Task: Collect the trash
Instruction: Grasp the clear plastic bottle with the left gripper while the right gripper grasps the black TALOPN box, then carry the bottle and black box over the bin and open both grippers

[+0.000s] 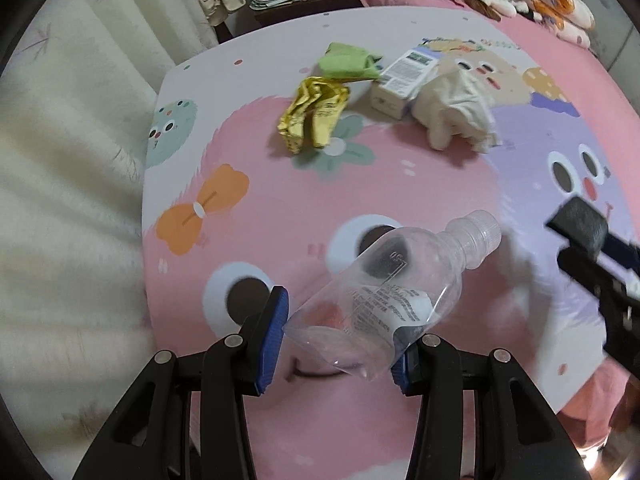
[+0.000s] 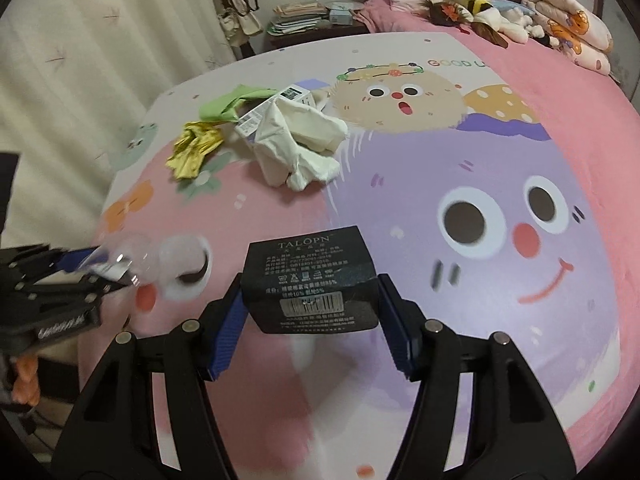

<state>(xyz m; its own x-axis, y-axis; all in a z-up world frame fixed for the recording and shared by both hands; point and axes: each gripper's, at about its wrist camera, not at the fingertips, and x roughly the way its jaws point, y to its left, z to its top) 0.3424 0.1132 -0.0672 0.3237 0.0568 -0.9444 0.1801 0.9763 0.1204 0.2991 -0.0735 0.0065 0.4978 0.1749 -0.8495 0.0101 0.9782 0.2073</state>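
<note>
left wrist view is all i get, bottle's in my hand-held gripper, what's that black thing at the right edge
Observer: The right hand-held gripper, closed on a black box.
Operator: any label on it
Observer: Yes, white print reading TALOPN, with a barcode sticker lower down.
Operator: what's behind the white cloth on the bed
Observer: The print on the sheet: a beige fuzzy face wearing a flower crown, just right of the cloth.
</note>
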